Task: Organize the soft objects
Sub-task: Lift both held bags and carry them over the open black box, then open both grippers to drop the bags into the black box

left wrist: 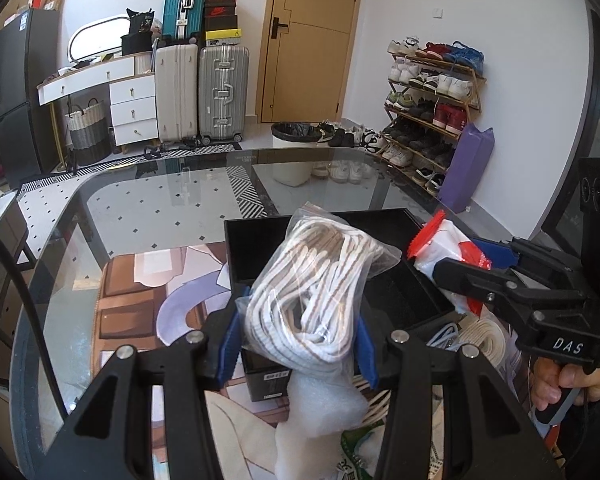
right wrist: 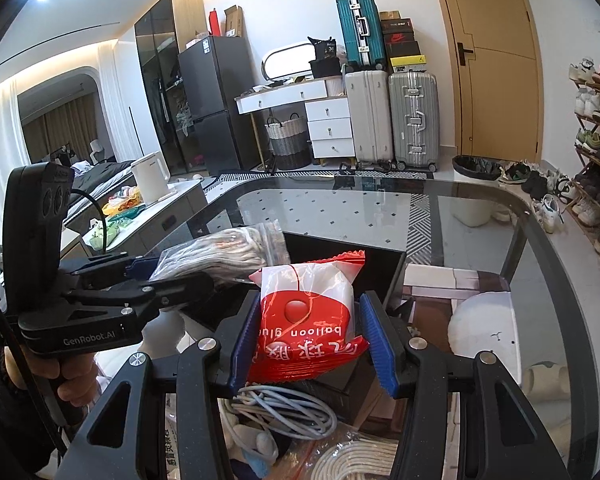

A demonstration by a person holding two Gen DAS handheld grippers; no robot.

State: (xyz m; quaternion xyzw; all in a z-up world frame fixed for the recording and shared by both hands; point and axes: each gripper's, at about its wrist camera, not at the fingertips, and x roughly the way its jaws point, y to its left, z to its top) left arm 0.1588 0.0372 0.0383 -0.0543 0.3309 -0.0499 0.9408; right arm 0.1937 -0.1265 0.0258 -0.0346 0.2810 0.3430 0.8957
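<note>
1. While the left gripper (left wrist: 296,340) reaches forward over the glass table (left wrist: 140,208) in the left wrist view, its jaws are closed partway onto a clear bag of white cord (left wrist: 312,280), the blue pads pressing both sides of the bag's lower half.
2. The bag of white cord stands tilted away from the camera, its upper end over the open black box (left wrist: 412,288) on the table.
3. At the right of this view, the right gripper (left wrist: 456,264) comes in level from the side, pointing left, its jaws clamped on a red and white packet (left wrist: 440,244) just above the box's right rim.
4. A hand (left wrist: 560,380) curls around the right gripper's handle at the lower right.
5. In the right wrist view, the right gripper (right wrist: 308,336) points forward and slightly down; its jaws are partly closed, squeezing the red and white packet (right wrist: 308,312) upright over the near wall of the black box (right wrist: 380,268).
6. Below it lie a coil of pale blue cable (right wrist: 284,412) and another bag of white cord.
7. At the left, the left gripper (right wrist: 188,276) extends to the right, held level by a hand (right wrist: 72,380) on its handle, with the bag of white cord (right wrist: 228,248) between its jaws above the box's far left edge.
</note>
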